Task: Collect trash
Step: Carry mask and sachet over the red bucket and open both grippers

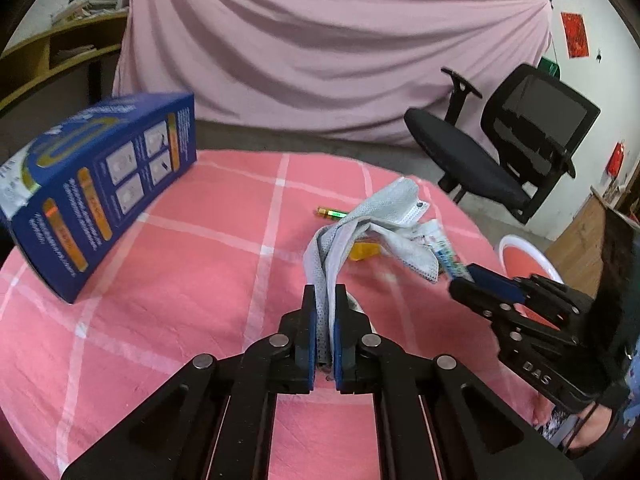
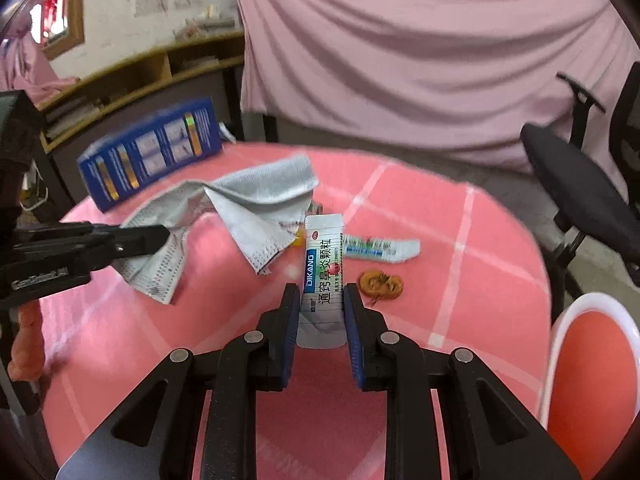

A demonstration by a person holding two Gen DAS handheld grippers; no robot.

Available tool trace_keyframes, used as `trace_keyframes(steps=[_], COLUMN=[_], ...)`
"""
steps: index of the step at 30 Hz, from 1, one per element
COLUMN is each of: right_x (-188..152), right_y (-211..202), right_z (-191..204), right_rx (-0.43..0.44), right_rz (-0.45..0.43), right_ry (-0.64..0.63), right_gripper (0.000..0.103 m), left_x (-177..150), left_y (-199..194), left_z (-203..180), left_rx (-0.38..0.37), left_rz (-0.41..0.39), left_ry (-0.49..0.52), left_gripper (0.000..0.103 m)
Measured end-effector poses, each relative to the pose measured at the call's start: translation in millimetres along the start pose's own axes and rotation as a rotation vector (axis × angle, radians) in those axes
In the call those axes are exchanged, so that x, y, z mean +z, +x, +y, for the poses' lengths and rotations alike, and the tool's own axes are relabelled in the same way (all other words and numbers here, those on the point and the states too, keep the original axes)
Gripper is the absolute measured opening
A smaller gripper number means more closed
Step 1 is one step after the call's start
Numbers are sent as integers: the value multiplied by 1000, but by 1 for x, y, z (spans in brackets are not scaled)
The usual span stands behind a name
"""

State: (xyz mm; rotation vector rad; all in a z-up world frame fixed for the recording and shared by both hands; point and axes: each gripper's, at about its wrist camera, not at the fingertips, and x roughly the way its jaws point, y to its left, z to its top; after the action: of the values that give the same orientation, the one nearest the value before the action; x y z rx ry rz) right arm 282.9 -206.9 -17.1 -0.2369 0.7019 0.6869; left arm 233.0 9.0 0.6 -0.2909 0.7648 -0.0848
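Grey mask (image 1: 384, 216) pinched in left gripper (image 1: 325, 304), sachet (image 2: 322, 276) in right gripper (image 2: 322, 304) — battery (image 1: 331, 213) half-hidden.

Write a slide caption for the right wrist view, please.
Right gripper pinches a medicine sachet above the pink checked tablecloth, while the left gripper lifts a grey face mask.

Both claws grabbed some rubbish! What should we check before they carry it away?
1. Left gripper shut on the crumpled grey face mask: ok.
2. Right gripper shut on the white medicine sachet with blue label: ok.
3. Mask clear of other litter: cannot tell; it drapes over a yellow scrap.
4. Table fully cleared: not ok; brown peel scrap, torn white wrapper and small green-gold battery remain.
5. Trash bin located: cannot tell; none is clearly in view.
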Motion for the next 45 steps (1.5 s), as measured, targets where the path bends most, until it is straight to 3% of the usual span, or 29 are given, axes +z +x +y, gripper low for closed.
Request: trace_keyframes(steps=[6,13,19,27,34,45], right_x=[-4,-8,-15,-32,-53,-73], right_y=[-45,-98,-127,-151,-164,-171], right_z=[-6,-16,-34,-72,-106,-142], right_rx=[-52,-140,-248,-348,-418,-469], right_rz=[-229,-514,-645,-677,-651,-590], right_ry=[25,55,112,211,295,445], right_gripper=[20,20,20,20,20,21], left_x=[3,15,27,29,24,17], left_y=[-21,-48,-57,-40,-11,29], left_z=[-19,-65,-109,-169,-220,-263], left_rx=[-37,-82,-122,-194,-259,-309], left_rz=[-113,-267,-349,-367,-307,-208], left_ry=[-10,77,181,282,346,373], left_gripper=[4,5,5,5,5,5])
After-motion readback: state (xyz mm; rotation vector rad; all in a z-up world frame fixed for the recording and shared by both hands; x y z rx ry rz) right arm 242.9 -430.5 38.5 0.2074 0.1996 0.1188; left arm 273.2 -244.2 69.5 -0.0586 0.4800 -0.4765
